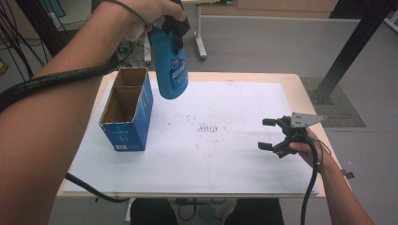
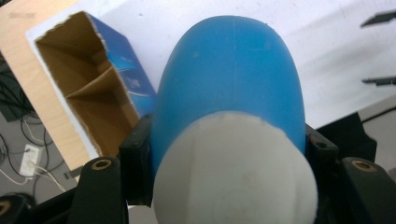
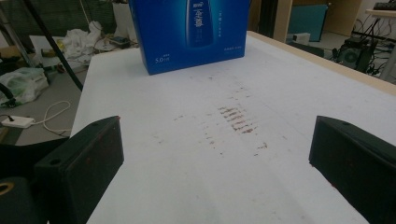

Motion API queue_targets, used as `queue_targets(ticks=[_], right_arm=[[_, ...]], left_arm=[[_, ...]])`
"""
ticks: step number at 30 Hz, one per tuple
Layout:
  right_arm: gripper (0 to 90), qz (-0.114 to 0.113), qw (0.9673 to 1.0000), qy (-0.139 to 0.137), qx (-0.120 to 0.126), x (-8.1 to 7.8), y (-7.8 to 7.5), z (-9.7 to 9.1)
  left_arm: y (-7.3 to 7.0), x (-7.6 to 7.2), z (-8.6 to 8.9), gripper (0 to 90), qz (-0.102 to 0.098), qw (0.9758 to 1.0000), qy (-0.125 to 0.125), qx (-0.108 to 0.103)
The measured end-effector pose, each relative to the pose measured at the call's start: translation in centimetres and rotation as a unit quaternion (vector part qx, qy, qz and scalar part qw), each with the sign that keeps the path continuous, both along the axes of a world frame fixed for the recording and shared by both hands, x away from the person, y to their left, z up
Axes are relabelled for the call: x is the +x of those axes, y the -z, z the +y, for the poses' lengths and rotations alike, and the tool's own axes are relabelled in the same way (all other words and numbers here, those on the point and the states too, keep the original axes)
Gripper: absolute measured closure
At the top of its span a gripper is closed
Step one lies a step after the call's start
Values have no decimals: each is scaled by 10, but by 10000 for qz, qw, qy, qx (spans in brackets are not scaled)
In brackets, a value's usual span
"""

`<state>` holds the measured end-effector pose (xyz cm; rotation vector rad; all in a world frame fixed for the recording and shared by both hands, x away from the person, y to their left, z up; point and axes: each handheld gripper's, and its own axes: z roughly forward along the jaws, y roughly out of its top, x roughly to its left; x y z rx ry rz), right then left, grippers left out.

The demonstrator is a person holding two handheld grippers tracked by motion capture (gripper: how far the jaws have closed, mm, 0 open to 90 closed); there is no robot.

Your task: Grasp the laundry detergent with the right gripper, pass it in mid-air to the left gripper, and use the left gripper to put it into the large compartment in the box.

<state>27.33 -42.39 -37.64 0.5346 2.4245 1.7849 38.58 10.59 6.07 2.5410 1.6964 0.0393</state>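
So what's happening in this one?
A person works at a table covered by a white sheet with faint reddish-brown smudges. The left gripper is clamped on a blue plastic bottle with a white cap end, holding it in the air beside an open blue cardboard box with a brown divided interior. The box's two compartments look empty. The right gripper is low over the sheet's right side, jaws open, holding nothing.
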Motion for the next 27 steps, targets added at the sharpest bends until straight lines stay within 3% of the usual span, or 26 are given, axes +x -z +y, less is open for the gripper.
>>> queue_targets(ticks=[8,14,21,27], right_arm=[[29,4,10000,-38,49,3,1,3],[29,-16,10000,-42,58,3,0,6],[29,-23,10000,-57,43,4,0,8],[29,-26,10000,-44,51,3,0,8]], left_arm=[[-9,9,23,377,-33,9991,-430,-38],[-17,12,38,377,-101,9969,-785,48],[-25,16,56,377,-130,9920,-1237,218],[-25,19,76,377,-141,9867,-1608,216]])
